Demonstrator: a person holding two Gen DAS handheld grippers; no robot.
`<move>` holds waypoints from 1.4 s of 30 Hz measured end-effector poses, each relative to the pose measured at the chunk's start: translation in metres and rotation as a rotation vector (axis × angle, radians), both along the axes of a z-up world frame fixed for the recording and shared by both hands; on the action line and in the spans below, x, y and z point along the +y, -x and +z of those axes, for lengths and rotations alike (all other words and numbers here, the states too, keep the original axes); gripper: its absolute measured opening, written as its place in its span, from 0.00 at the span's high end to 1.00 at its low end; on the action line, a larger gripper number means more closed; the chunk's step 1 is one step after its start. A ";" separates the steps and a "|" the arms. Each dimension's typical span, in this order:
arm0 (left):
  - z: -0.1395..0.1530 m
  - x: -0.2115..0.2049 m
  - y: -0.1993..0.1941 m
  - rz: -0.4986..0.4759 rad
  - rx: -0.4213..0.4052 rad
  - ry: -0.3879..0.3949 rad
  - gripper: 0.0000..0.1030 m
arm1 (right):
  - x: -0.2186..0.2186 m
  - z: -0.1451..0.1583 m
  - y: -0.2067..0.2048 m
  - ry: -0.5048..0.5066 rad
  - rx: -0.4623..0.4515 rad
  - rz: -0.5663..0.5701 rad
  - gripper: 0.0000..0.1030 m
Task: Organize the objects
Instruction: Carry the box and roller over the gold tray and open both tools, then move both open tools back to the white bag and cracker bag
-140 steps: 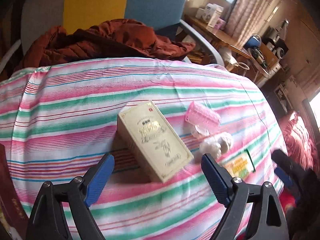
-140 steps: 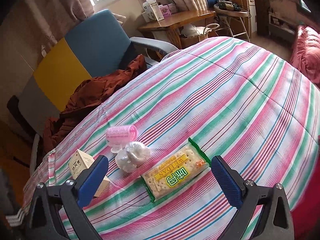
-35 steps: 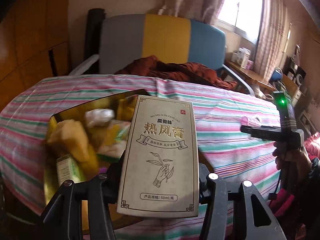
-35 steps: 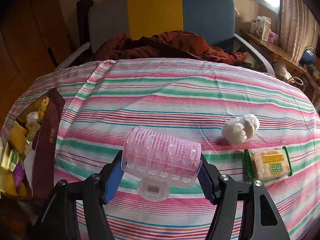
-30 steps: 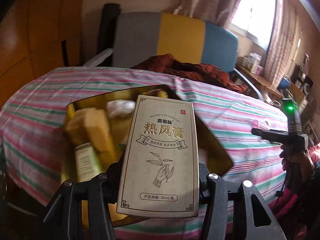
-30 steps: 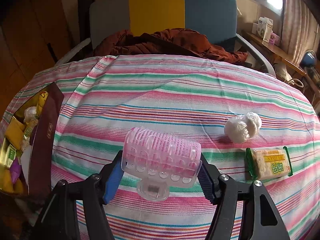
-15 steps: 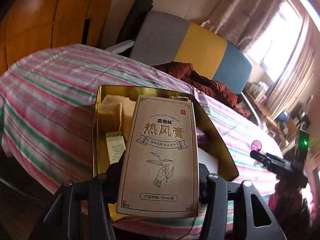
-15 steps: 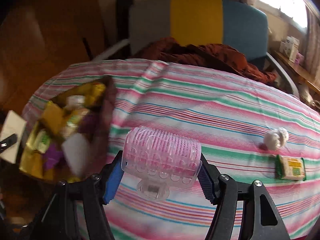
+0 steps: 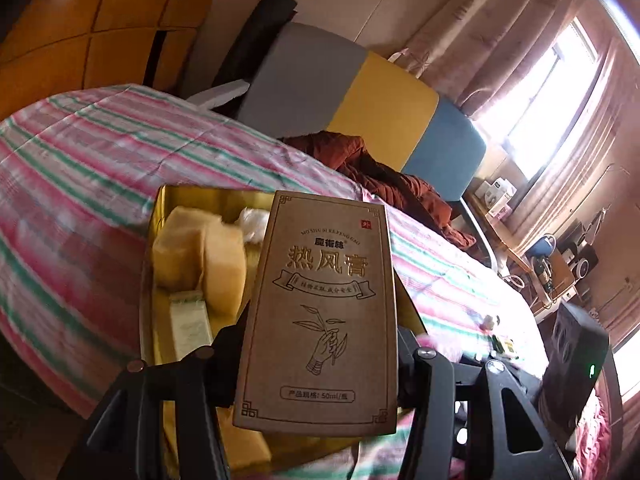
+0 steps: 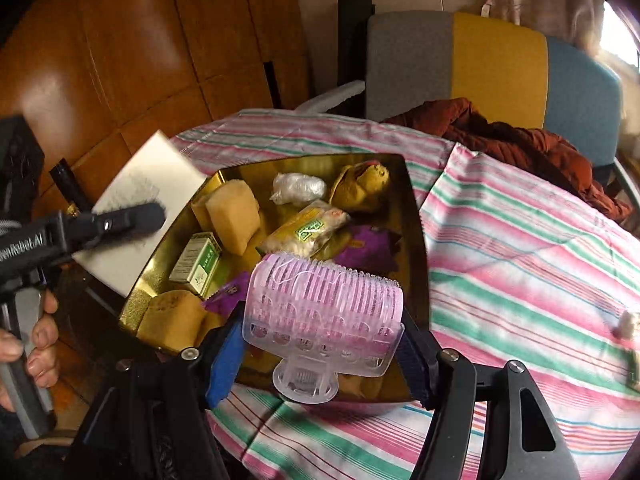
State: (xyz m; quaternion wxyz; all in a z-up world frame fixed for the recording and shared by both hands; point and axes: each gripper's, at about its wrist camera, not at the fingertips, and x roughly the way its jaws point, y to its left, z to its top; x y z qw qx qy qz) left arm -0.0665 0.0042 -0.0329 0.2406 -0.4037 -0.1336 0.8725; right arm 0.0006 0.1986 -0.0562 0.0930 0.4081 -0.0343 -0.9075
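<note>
My left gripper [image 9: 320,344] is shut on a tan cardboard box [image 9: 320,312] with Chinese print, held upright over the near edge of the gold tray [image 9: 160,200]. In the right wrist view the same box [image 10: 140,208] shows at the tray's left edge, clamped by the left gripper [image 10: 124,220]. My right gripper [image 10: 320,344] is shut on a pink hair roller [image 10: 324,304], held above the near side of the gold tray [image 10: 416,240]. The tray holds yellow sponges [image 10: 232,216], a green tin [image 10: 196,260], a snack pack [image 10: 308,228] and purple wrappers.
The tray lies on a pink and green striped cloth [image 10: 520,240]. A brown jacket [image 10: 512,136] lies on a grey, yellow and blue chair [image 10: 496,56] behind. A white ball [image 10: 630,324] lies on the cloth at the far right. Wooden panels [image 10: 120,60] stand to the left.
Both grippers have moved toward the gold tray with their loads. The right gripper now hangs over the tray's near side; the left one stands at its edge.
</note>
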 end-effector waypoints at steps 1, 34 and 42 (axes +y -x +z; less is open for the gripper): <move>0.000 0.004 0.005 0.000 0.000 0.012 0.47 | -0.001 -0.002 0.002 0.002 -0.007 -0.002 0.34; 0.001 -0.001 -0.023 0.137 0.140 0.278 0.40 | -0.015 0.004 -0.015 -0.003 0.086 -0.062 0.00; 0.010 -0.001 -0.037 0.208 0.190 0.341 0.40 | -0.028 0.015 -0.021 -0.272 0.187 -0.176 0.00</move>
